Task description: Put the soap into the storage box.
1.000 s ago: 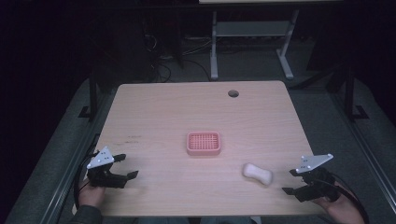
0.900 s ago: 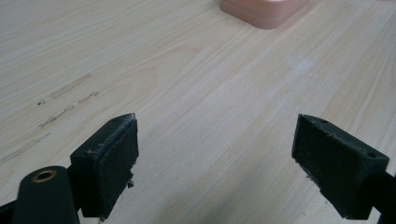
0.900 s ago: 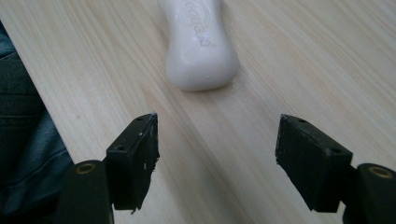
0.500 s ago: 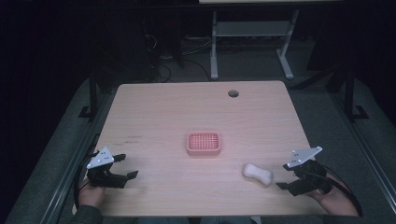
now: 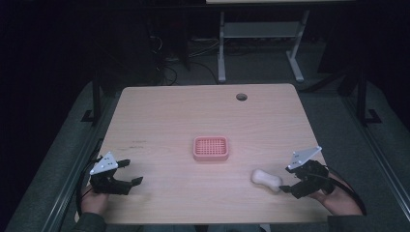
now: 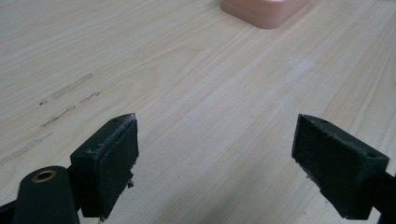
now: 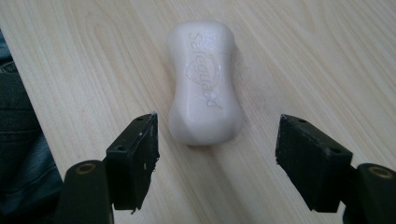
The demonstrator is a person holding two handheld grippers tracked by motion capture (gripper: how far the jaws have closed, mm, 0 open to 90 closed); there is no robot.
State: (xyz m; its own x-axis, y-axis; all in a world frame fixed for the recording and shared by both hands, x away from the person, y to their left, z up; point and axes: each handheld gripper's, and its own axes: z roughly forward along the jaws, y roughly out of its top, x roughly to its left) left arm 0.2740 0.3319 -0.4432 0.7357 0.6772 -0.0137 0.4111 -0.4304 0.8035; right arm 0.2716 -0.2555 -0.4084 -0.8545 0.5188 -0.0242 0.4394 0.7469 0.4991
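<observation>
Two tongs, left [image 5: 129, 173] and right [image 5: 286, 180], both spread; one white soap bar [image 5: 266, 179], one pink dish [image 5: 211, 148].

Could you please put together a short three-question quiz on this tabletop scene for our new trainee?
1. True or false: the right gripper has its jaws shut on the soap bar.
2. Which lies nearer the table's middle: A) the pink soap dish, B) the soap bar, C) the left gripper?
3. Fill in: the soap bar lies flat on the ____, not in the dish.

Key
1. False: the jaws stand open, with the bar just ahead of them and untouched.
2. A.
3. Table.
</observation>
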